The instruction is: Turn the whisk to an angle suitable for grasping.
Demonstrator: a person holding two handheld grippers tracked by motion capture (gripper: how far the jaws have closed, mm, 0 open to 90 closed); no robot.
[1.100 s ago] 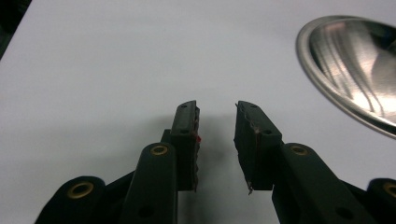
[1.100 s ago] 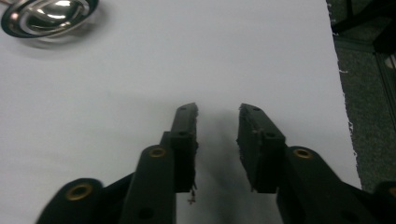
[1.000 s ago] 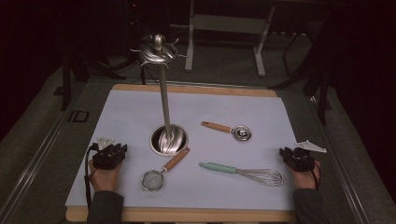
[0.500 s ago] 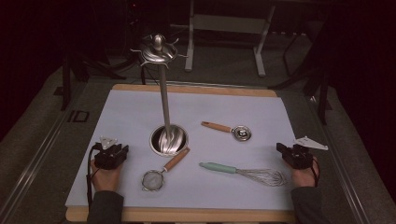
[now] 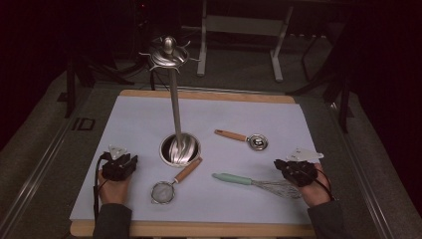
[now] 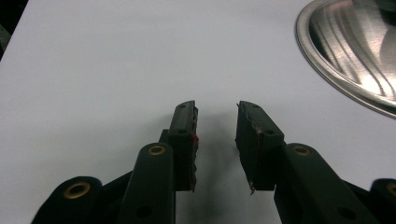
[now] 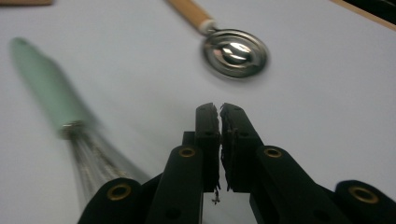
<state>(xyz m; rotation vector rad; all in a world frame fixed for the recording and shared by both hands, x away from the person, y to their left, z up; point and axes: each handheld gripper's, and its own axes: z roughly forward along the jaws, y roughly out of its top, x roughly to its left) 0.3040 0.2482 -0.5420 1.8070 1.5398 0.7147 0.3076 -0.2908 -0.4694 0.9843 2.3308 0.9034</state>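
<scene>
My left gripper (image 5: 125, 162) rests at the front left of the white mat (image 5: 144, 119), open, with only bare mat between its jaws (image 6: 217, 109). The steel base (image 6: 355, 51) of a tall utensil stand (image 5: 180, 149) lies just to its right. My right gripper (image 5: 283, 165) hovers at the front right, over the wire end of a mint-handled whisk (image 5: 254, 181). Its jaws (image 7: 219, 108) stand all but together with nothing between them; they closed and have just been opening by a sliver. Ahead of it lie the whisk (image 7: 51, 98) and a wooden-handled metal scoop (image 7: 236, 51).
A small strainer (image 5: 171, 184) with a wooden handle lies in front of the stand. The scoop (image 5: 244, 138) lies right of the stand. The stand's pole rises to a hooked crown (image 5: 169, 52). The mat covers a wooden board (image 5: 199, 229); dark floor and table legs lie beyond.
My right gripper has moved left and up from the mat's right edge to over the whisk's wire end. Its jaws have drawn together. The left gripper has stayed put.
</scene>
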